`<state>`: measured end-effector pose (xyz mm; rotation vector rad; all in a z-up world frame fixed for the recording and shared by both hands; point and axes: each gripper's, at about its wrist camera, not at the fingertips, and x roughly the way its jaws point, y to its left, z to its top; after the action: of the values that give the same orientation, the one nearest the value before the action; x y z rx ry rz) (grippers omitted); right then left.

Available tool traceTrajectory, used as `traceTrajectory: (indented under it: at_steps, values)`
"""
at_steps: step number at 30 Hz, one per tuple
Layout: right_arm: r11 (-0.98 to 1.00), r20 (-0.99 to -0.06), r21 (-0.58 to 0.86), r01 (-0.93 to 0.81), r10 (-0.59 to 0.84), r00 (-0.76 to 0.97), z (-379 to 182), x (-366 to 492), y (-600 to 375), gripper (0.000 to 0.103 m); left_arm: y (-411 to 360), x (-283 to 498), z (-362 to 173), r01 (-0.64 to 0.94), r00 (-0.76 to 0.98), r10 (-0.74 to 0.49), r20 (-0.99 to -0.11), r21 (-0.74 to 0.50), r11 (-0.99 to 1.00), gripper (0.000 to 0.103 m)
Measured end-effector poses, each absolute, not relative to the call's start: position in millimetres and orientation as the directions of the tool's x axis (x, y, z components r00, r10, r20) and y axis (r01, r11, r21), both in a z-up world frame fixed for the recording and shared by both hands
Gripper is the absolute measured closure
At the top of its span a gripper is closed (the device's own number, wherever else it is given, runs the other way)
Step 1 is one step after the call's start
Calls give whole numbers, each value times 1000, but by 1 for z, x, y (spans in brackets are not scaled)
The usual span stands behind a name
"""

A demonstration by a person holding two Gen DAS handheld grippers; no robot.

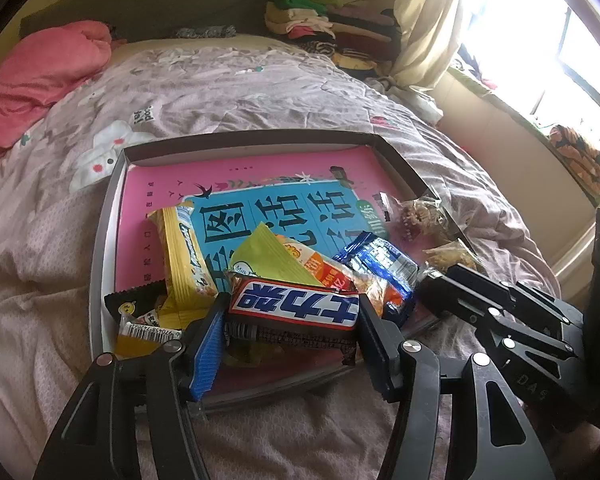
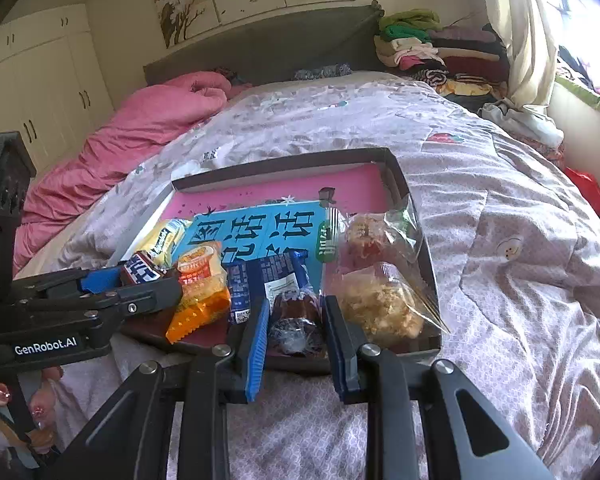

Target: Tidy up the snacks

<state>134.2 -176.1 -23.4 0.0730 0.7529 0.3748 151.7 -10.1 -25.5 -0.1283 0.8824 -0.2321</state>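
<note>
Left gripper (image 1: 290, 322): jaws clamped on a Snickers bar (image 1: 294, 306), at the near edge of the tray (image 1: 108, 216).
Right gripper (image 2: 296, 334): closed narrow on a dark cake in clear wrap (image 2: 296, 320), near edge, right half.
Tray: on the bed (image 2: 500, 208); pink book (image 1: 260, 168) lining it.
Yellow wafer (image 1: 184, 256), orange pack (image 2: 200, 280), blue pack (image 1: 384, 264) mid-tray; two clear bags (image 2: 380, 268) along its right edge.

A bed (image 2: 500, 208) with a pale patterned quilt carries a shallow dark-rimmed box (image 2: 396, 168) just ahead of the fingers (image 2: 256, 344), a crumpled pink blanket (image 2: 140, 128) far left of them, and folded clothes (image 2: 432, 52) piled beyond.
</note>
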Motion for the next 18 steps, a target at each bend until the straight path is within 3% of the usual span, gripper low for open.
traceTrajectory:
  at_steps: [4, 11, 18]
  values:
    - [931, -640, 207, -299, 360, 679, -19, 131, -180, 75, -8, 150, -21, 146, 621, -256, -741, -212, 966, 34]
    - [933, -630, 214, -288, 357, 689, -12, 126, -185, 74, -2, 144, -10, 143, 639, -259, -724, -220, 965, 33]
    - [934, -599, 213, -288, 358, 716, 0, 115, -188, 62, 2, 132, 3, 126, 654, -249, -715, -221, 967, 28]
